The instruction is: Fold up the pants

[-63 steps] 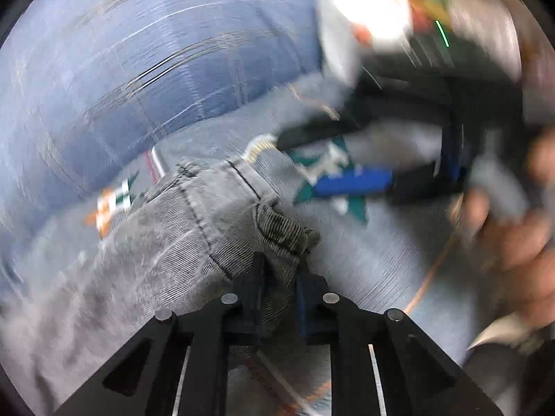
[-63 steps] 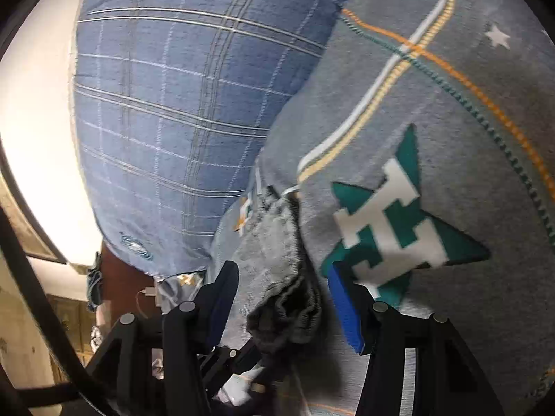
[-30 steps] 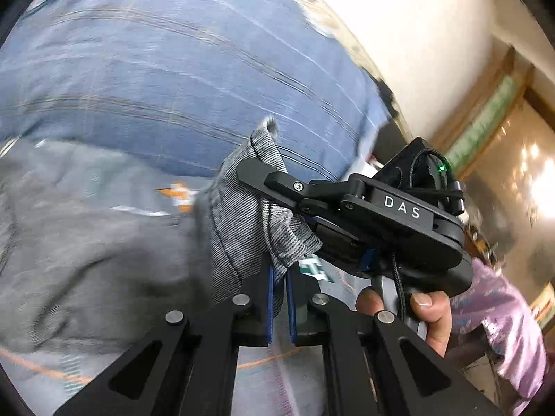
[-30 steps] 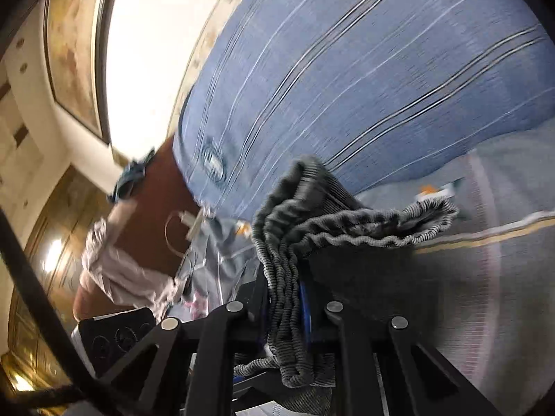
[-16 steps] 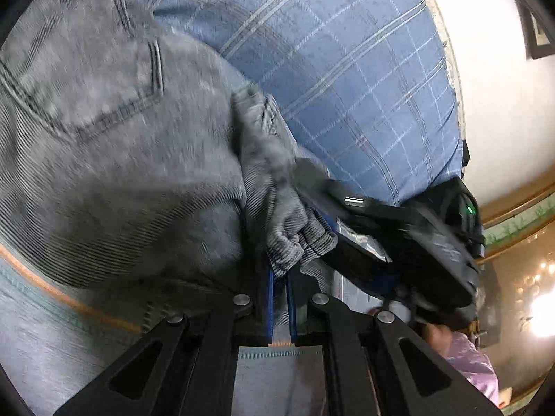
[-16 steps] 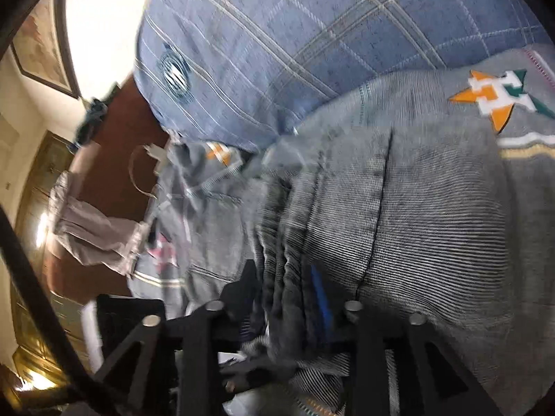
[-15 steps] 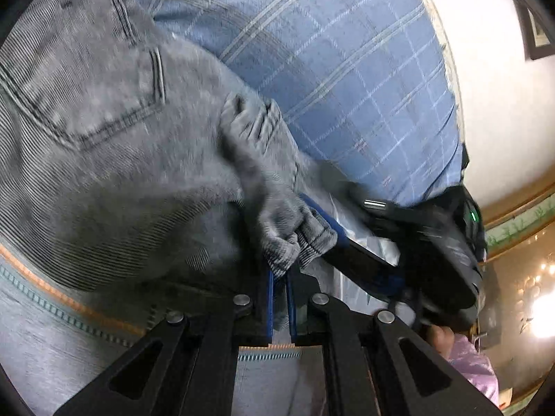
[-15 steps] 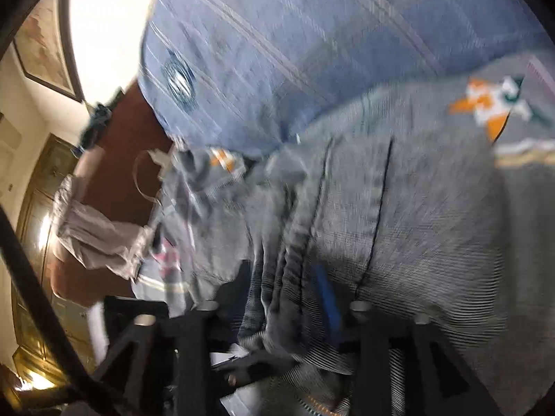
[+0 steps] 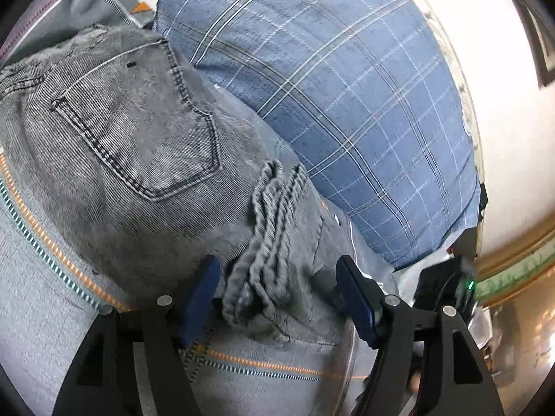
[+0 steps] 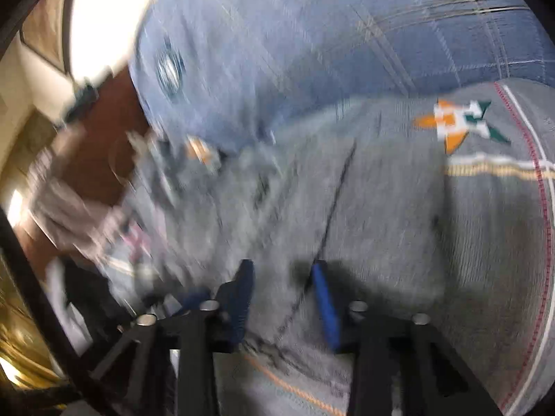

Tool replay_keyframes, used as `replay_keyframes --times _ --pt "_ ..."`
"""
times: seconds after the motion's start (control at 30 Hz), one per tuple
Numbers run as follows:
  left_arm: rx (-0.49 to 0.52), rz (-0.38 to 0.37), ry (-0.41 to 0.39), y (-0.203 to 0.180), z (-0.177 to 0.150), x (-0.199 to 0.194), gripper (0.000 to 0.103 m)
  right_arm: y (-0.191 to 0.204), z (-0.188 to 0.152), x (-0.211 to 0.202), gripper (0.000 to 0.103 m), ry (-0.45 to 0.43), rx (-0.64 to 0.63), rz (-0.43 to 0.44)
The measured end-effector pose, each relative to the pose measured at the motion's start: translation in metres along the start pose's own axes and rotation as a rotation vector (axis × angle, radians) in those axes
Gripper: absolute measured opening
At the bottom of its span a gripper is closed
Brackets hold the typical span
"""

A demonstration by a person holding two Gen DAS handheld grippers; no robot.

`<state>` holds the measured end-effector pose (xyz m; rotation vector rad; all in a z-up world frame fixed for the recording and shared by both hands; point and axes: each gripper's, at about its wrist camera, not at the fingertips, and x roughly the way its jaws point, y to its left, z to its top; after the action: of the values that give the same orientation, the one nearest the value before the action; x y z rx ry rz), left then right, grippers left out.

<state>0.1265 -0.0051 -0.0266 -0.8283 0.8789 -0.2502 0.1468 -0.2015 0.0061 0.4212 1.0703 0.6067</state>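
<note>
Fold just laid down, release step in hand. Left gripper (image 9: 277, 294) has just been opening: jaws wide now, blue pads clear on both sides of the bunched hem, which lies loose between them, not pinched. Right gripper (image 10: 282, 298) has just been closing: gap narrow, grey denim between the pads, but the right wrist view is too blurred to say whether they press on it. Can't tell if it holds.

Pants (image 9: 138, 145) lie folded on the bed, back pocket up, hem stacked near the left gripper, far edge against the pillow (image 9: 347, 86).

To do this well, my read: back the left gripper straight out along its own line so a pad doesn't snag the hem and drag the top layer. Right side must let go fully before it lifts, else the stack peels open. Then press the crease flat.

Surface: grey blanket (image 9: 45, 312) with orange and teal dashed stripes and star logos, soft, so the fold can creep. Blue checked pillow at the far side. White wall far right, gold-trimmed woodwork near right, dark wood furniture on the left in the right wrist view.
</note>
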Motion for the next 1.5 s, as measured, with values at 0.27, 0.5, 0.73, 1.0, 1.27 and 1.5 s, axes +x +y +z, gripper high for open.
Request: replay_keyframes --times 0.27,0.5,0.73,1.0,1.27,1.5 --pt "0.034 0.007 0.164 -0.001 0.004 0.046 0.069 0.014 -0.011 -0.008 0.031 0.050 -0.124 -0.072" --pt "0.139 0.056 0.204 -0.008 0.000 0.063 0.023 -0.049 0.003 -0.061 0.079 -0.140 0.102 -0.140" --pt "0.192 0.089 0.054 -0.024 0.009 0.017 0.016 -0.083 0.000 -0.041 0.076 -0.084 0.251 -0.001" --pt "0.176 0.200 0.106 0.004 0.005 0.051 0.018 -0.068 -0.002 -0.005 0.054 -0.018 0.221 0.030" --pt "0.177 0.163 0.107 0.000 0.005 0.050 0.030 -0.062 -0.004 0.002 0.011 -0.018 0.176 -0.028" --pt "0.365 0.113 0.093 -0.054 -0.007 0.034 0.046 -0.038 0.003 -0.075 0.010 -0.110 0.044 -0.244"
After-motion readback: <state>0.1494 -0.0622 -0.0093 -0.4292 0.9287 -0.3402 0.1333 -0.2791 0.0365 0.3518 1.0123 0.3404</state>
